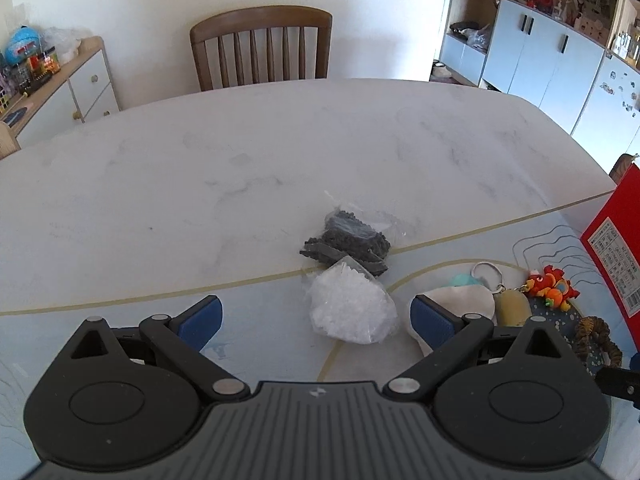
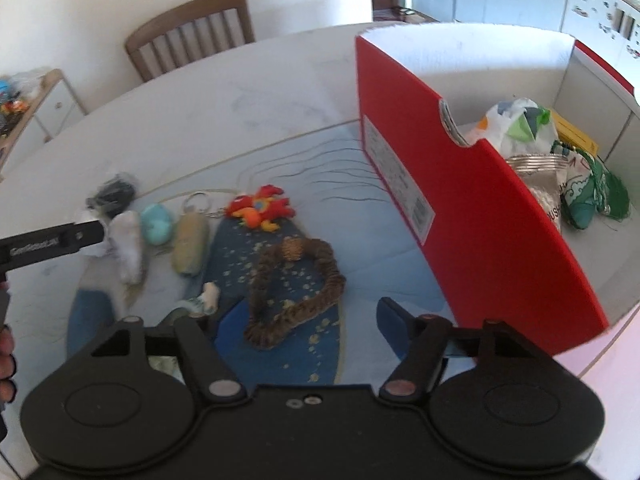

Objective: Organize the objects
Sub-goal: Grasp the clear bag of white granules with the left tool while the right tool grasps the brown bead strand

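In the left wrist view my left gripper (image 1: 316,320) is open, low over a clear bag of white pellets (image 1: 352,308) that lies between its blue pads (image 1: 434,320) without touching them. A bag of black pellets (image 1: 348,244) rests just behind it. In the right wrist view my right gripper (image 2: 300,316) is open above a brown scrunchie (image 2: 296,292), which lies on the blue mat (image 2: 280,360) between the fingers; the pads do not press on it. The scrunchie (image 1: 596,340) also shows at the right of the left wrist view. A red box (image 2: 460,208) stands to the right.
Small items lie in a row on the mat: a white plush (image 2: 128,248), a teal plush (image 2: 158,224), a tan keyring plush (image 2: 192,244) and a red crab toy (image 2: 260,208). The red box holds bags and cloth (image 2: 520,128). A wooden chair (image 1: 262,48) stands behind the table (image 1: 200,152).
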`<move>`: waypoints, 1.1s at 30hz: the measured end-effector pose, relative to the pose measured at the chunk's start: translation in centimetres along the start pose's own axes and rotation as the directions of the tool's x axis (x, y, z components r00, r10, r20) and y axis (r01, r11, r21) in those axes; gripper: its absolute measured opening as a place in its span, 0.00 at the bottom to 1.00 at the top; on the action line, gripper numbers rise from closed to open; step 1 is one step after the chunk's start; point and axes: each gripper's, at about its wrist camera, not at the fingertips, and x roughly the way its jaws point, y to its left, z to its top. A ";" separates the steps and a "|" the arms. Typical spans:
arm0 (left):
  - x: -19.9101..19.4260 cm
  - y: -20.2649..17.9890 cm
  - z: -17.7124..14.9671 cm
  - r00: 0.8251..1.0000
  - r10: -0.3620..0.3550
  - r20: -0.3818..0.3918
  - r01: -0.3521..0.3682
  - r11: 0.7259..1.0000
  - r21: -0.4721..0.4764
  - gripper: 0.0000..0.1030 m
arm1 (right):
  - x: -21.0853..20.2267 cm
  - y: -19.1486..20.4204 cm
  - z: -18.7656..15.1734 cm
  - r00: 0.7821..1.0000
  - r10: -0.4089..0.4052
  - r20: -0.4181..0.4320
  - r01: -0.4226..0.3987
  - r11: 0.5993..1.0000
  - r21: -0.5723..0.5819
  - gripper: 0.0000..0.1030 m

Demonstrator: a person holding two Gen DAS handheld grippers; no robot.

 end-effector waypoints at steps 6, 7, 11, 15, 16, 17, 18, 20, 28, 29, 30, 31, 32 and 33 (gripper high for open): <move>0.8 0.5 -0.4 1.000 0.001 -0.013 -0.001 1.000 -0.021 0.98 | 1.2 -0.2 0.2 0.999 -0.045 -0.001 0.045 0.999 0.002 0.57; 0.9 0.5 -0.5 1.000 -0.001 -0.015 0.000 1.000 -0.024 0.97 | 1.2 -0.1 0.2 0.999 -0.051 0.003 0.051 0.999 -0.008 0.56; 1.0 0.2 -0.7 1.000 -0.004 -0.007 0.004 1.000 -0.010 0.95 | 1.4 0.7 0.5 0.998 -0.062 0.014 0.062 0.996 -0.066 0.44; 1.0 -0.3 -1.1 1.000 -0.024 -0.011 0.024 1.000 0.012 0.74 | 1.3 1.7 0.1 0.998 -0.057 0.028 0.060 0.986 -0.157 0.32; 1.0 -0.4 -1.2 0.999 -0.031 -0.011 0.031 0.999 0.014 0.70 | 1.3 1.9 0.1 0.998 -0.053 0.030 0.058 0.984 -0.168 0.29; 0.9 -0.6 -1.2 0.999 -0.036 -0.009 0.036 0.999 0.017 0.68 | 1.3 1.9 0.1 0.998 -0.049 0.031 0.053 0.983 -0.175 0.26; 0.9 -0.7 -1.3 0.999 -0.037 -0.011 0.037 0.999 0.022 0.67 | 1.2 1.9 0.1 0.999 -0.043 0.030 0.047 0.982 -0.182 0.24; 0.8 -1.2 -1.4 1.000 -0.017 -0.017 0.017 0.999 0.050 0.62 | 1.2 2.0 0.0 0.999 -0.041 0.032 0.046 0.980 -0.191 0.15; 0.1 -1.9 -1.4 1.000 -0.004 -0.029 0.007 0.995 0.099 0.21 | 0.9 1.4 -0.1 0.999 -0.037 0.040 0.045 0.975 -0.217 0.08; -0.1 -1.8 -1.5 0.999 -0.005 -0.033 0.009 0.995 0.102 0.19 | 0.7 1.1 0.0 0.999 -0.033 0.041 0.041 0.976 -0.215 0.08; -0.3 -1.7 -1.5 0.999 -0.010 -0.035 0.013 0.995 0.103 0.17 | 0.4 0.9 -0.1 0.999 -0.025 0.045 0.034 0.977 -0.212 0.08; -0.5 -1.6 -1.6 0.999 -0.012 -0.034 0.016 0.995 0.102 0.15 | 0.1 0.7 -0.1 0.999 -0.017 0.050 0.027 0.977 -0.211 0.08; -0.9 -1.5 -1.6 0.999 -0.017 -0.033 0.020 0.995 0.101 0.14 | -0.2 0.5 -0.1 0.999 -0.012 0.053 0.023 0.977 -0.210 0.08; -1.2 -1.4 -1.7 0.999 -0.023 -0.032 0.026 0.995 0.097 0.13 | -0.5 0.4 -0.2 0.998 -0.003 0.056 0.015 0.978 -0.206 0.08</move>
